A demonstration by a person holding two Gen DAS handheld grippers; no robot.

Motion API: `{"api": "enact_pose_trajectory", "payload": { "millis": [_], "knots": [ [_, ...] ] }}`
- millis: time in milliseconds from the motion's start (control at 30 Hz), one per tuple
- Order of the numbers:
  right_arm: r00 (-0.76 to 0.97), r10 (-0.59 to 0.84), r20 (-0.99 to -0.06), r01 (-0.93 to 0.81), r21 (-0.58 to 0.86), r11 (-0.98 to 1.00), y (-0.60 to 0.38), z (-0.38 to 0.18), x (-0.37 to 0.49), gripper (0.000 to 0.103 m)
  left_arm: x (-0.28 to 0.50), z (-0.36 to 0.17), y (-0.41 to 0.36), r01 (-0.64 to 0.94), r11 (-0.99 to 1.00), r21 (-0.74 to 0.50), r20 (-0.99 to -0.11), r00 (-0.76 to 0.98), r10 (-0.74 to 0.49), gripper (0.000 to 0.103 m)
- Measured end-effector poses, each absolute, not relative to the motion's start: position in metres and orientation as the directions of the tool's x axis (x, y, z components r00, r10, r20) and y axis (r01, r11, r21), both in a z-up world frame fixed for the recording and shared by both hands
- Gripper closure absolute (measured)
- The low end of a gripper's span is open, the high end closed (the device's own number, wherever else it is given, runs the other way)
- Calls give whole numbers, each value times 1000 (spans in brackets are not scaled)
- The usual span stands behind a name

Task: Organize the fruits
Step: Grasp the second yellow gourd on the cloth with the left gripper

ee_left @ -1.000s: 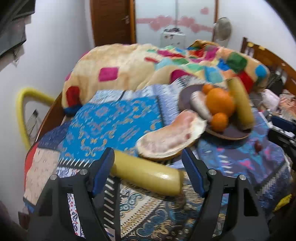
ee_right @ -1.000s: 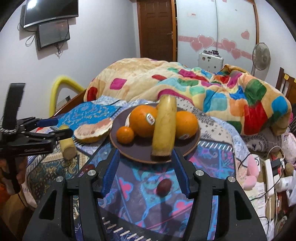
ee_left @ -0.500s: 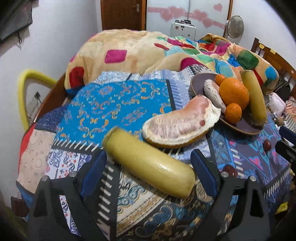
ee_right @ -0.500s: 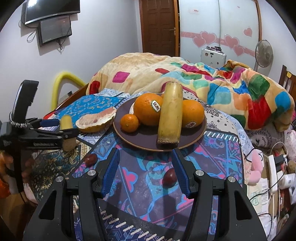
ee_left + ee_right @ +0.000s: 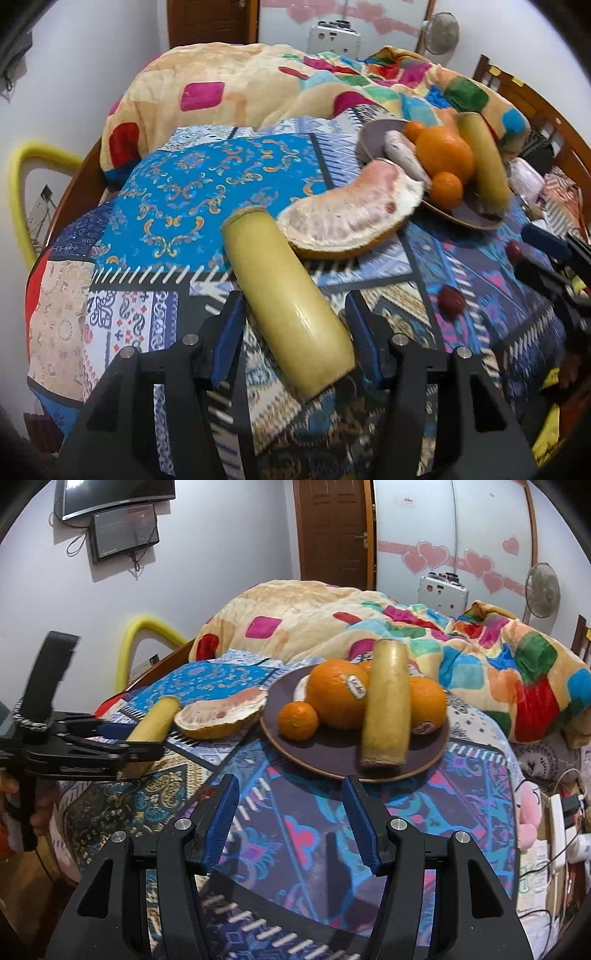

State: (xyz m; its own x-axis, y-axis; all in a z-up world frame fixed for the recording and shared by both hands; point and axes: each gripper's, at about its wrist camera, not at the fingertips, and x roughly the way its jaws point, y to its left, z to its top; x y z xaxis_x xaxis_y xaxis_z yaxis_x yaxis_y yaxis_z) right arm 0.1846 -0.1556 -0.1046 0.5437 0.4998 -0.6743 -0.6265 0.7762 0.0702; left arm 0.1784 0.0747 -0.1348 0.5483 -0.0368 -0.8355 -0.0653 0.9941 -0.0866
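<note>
At the bottom centre of the left wrist view, the left hand-held gripper (image 5: 295, 328) has its blue pads spread to either side of a long yellow fruit (image 5: 286, 302) lying slantwise on the patterned bedspread (image 5: 207, 184); whether the pads actually press it cannot be told. Just past the fruit's far end lies a pomelo wedge (image 5: 347, 221), cut face up, and beyond it, in the upper right, a dark plate (image 5: 476, 219). In the right wrist view the right hand-held gripper (image 5: 291, 819) hangs wide open and empty at the bottom centre. Above it the plate holds a big orange (image 5: 334, 698), a small orange (image 5: 297, 720) and a second long yellow fruit (image 5: 388, 705). A colourful blanket (image 5: 332, 620) is heaped behind.
</note>
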Motion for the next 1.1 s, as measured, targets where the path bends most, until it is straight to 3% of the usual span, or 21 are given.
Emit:
{"api": "enact_pose_trajectory", "payload": {
  "millis": [133, 367, 700, 1100],
  "knots": [
    [517, 511, -686, -648, 76, 758, -140, -107, 186, 49, 182, -138, 89, -72, 987, -141, -826, 558, -78, 53],
    [455, 522, -722, -688, 88, 721, -105, -114, 192, 49, 162, -135, 105, -45, 992, -120, -812, 579, -72, 65],
    [399, 495, -772, -715, 76, 695, -60, -123, 208, 49, 143, -135, 137, -73, 993, -89, -795, 606, -27, 65],
    [350, 477, -806, -693, 120, 711, -37, -131, 224, 46, 139, -139, 144, -33, 991, -127, -781, 619, -79, 65]
  ]
}}
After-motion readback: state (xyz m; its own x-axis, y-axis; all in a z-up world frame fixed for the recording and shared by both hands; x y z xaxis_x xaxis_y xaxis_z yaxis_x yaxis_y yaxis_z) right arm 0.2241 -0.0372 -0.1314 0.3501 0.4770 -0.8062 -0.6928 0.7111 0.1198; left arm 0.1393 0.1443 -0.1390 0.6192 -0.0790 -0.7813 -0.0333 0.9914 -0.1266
